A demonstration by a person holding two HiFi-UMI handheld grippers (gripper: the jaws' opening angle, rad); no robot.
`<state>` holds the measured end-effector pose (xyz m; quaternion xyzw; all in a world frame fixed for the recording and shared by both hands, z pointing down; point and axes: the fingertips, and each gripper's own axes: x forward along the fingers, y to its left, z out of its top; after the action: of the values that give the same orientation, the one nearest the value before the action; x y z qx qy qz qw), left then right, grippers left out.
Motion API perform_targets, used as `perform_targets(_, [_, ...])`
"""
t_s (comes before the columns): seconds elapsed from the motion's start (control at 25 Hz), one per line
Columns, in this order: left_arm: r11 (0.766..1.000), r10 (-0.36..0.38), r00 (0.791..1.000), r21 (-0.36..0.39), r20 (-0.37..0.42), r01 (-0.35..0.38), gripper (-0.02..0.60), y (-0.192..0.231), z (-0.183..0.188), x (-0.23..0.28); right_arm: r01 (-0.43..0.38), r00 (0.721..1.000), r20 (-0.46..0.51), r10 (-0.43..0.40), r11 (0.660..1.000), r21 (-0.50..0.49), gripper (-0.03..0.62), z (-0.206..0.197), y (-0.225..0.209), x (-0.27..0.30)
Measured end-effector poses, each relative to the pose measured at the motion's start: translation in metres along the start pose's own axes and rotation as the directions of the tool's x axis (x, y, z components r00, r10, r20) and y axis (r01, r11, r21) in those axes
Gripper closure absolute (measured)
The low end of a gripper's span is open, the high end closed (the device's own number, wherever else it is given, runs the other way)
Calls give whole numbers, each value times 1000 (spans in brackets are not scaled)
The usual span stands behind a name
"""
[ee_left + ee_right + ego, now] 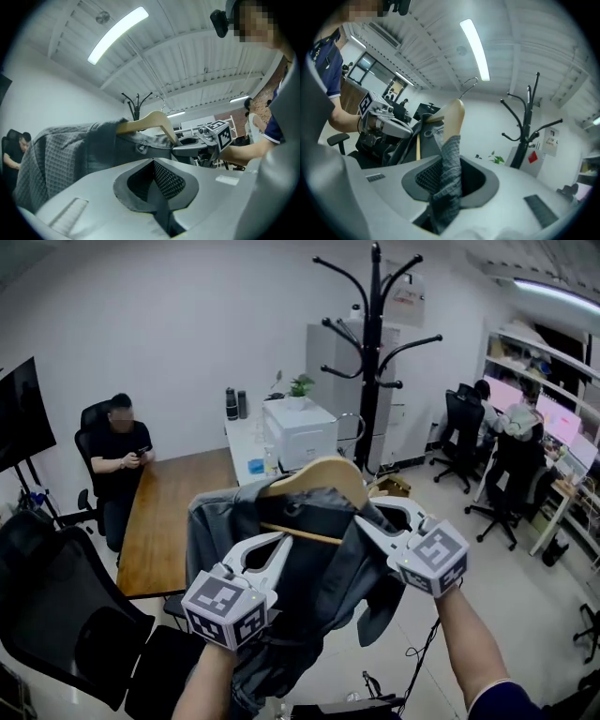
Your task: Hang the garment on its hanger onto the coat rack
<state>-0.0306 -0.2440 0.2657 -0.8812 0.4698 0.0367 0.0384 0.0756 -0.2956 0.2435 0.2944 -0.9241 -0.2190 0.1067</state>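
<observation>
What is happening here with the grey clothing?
A person holds a gripper in each hand. The left gripper and the right gripper are both shut on the grey garment, which hangs on a wooden hanger, held up in front of the black coat rack. The hanger is not yet on the rack.

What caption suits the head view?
Left gripper and right gripper, jaws shut on the grey garment, hold its wooden hanger up before the black coat rack.
</observation>
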Motion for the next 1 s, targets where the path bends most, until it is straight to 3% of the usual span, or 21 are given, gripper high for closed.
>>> perform_targets(0.24, [998,-56,998,-27,-12,56,594,-45,-11,75,54,995,-85,-60,996,-72,482,-47,-54,-48])
perform_targets(0.48, [1000,-29,999,9,-34,29,594,-62,-20,120,77,987,-126,-95,987,-139,482,-76,-98,-59])
perform_targets(0.76, [999,43,999,12,-31,-43,594,-40,-8,155,60,987,-140,-83,985,-162,482,-77,-149,-31])
perform_targets(1.0, [997,44,999,67,-9,-43,594,-4,32,185,126,980,-131,-149,978,-168,482,-46,-200,8])
